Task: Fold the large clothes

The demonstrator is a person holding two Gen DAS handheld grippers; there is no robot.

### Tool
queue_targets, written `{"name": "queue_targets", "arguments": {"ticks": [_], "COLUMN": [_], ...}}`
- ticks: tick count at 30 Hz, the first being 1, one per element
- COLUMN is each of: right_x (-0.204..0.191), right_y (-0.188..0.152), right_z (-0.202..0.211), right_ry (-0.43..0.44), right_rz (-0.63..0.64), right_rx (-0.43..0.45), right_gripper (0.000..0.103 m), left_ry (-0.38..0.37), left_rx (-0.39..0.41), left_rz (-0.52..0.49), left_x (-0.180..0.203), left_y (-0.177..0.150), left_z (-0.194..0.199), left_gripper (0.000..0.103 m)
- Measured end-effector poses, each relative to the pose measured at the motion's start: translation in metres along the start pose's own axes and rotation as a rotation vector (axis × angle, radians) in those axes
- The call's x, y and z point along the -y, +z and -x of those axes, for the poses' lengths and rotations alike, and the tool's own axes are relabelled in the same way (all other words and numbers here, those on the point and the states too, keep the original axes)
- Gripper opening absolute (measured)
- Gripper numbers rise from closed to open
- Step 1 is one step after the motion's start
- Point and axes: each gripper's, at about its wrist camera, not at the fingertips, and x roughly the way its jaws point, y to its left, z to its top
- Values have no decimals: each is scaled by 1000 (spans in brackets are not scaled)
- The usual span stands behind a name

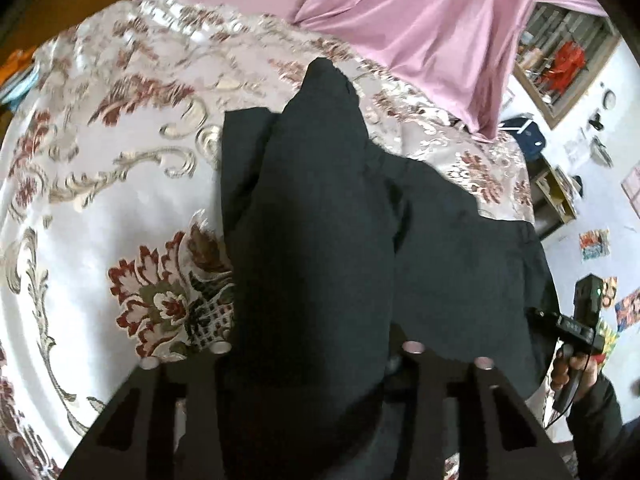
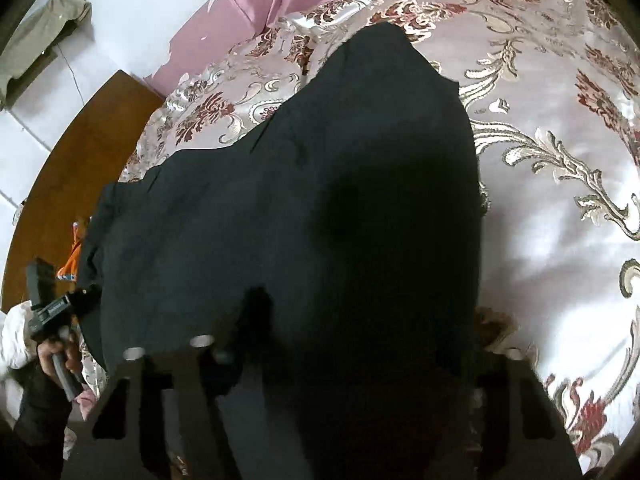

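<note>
A large black garment [image 1: 316, 216] lies on a floral satin bedspread [image 1: 100, 168] and drapes up toward both cameras. In the left wrist view its near part rises between my left gripper's fingers [image 1: 200, 392], so my left gripper [image 1: 316, 364] is shut on it. In the right wrist view the same black garment [image 2: 304, 208] covers the middle and hides the fingertips of my right gripper [image 2: 320, 364], which is shut on it. My right gripper also shows at the right edge of the left wrist view [image 1: 576, 328], and my left gripper at the left edge of the right wrist view [image 2: 52, 312].
A pink sheet [image 1: 432, 20] hangs at the far side of the bed. A wooden board [image 2: 76, 176] and white tiled floor lie left of the bed. Shelves [image 1: 560, 52] and wall pictures are at the right.
</note>
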Motion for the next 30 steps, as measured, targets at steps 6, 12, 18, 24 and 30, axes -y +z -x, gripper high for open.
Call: {"name": "queue_targets", "arguments": {"ticks": [6,12,18,24,30], "right_x": [-48,-100,-128,-155,-141], "right_y": [8,30,32,36,39], "right_z": [33,76,89,47,7], "right_ry": [19,88,184,203,105], "right_rz": [82,188,253,300,239], "right_rx": [67,172,259,259,201], "right_gripper": [17,17,17,17,25], "left_ry": [-46,-25,46,106,126], "left_rx": [56,156,275,260,218], "left_rz": [-13,-35,-49,6,110], "left_x": [12,7,-17,-57,-92], "left_y": [13,32,36,31,16], "left_z": [27,75,118,104,70], "left_gripper": [26,26,26,26,42]}}
